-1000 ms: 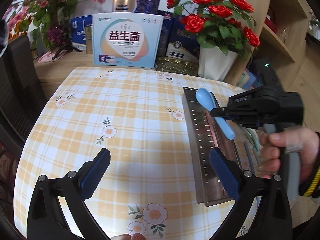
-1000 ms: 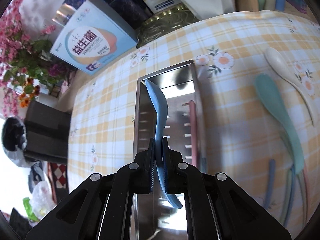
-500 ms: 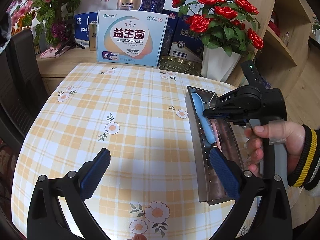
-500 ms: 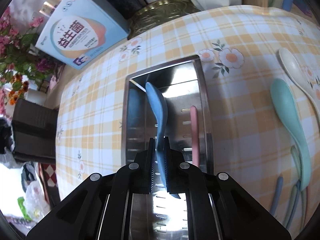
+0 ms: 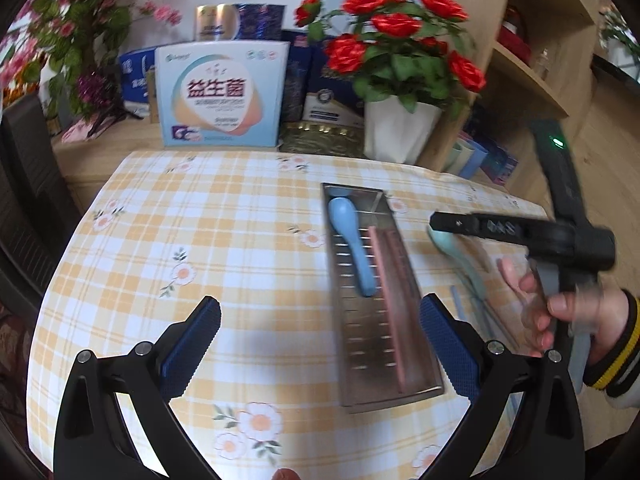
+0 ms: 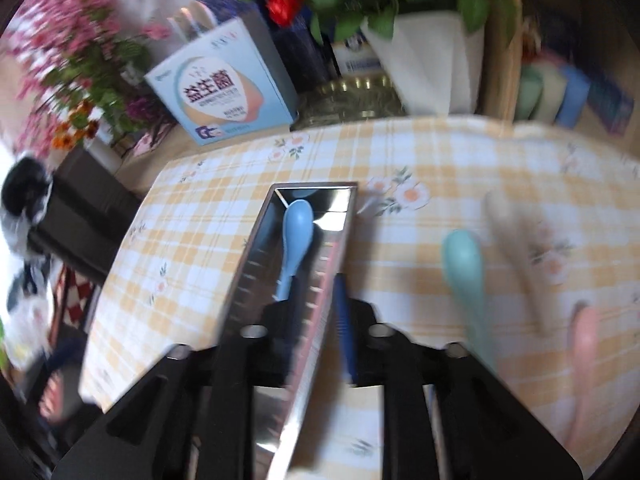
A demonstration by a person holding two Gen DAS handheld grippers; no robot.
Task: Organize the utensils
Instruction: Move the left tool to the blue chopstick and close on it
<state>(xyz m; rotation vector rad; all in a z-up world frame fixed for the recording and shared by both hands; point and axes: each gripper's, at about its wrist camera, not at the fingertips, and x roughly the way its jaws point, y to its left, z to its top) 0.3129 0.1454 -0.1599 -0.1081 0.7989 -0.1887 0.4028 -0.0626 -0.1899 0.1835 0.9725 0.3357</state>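
Note:
A long steel tray (image 5: pixel 416 394) lies on the checked tablecloth; it also shows in the right wrist view (image 6: pixel 256 248). A blue spoon (image 5: pixel 352 248) lies in it beside a pink utensil (image 5: pixel 390 300); the spoon also shows in the right wrist view (image 6: pixel 294 236). My right gripper (image 6: pixel 316 320) is open and empty, raised to the right of the tray; it shows in the left wrist view (image 5: pixel 440 220). My left gripper (image 5: pixel 320 336) is open and empty over the near tablecloth. A teal spoon (image 6: pixel 464 272), a cream spoon (image 6: pixel 516 248) and a pink spoon (image 6: pixel 582 344) lie right of the tray.
A white-and-blue box (image 5: pixel 220 96), a white pot of red roses (image 5: pixel 400 128) and other boxes stand behind the table. A wooden shelf (image 5: pixel 528 72) stands at the right. A dark chair (image 5: pixel 24 184) is at the left.
My right gripper let go of the blue spoon, which now lies in the tray. The gripper opened and drew back up and to the right. The left gripper stayed open.

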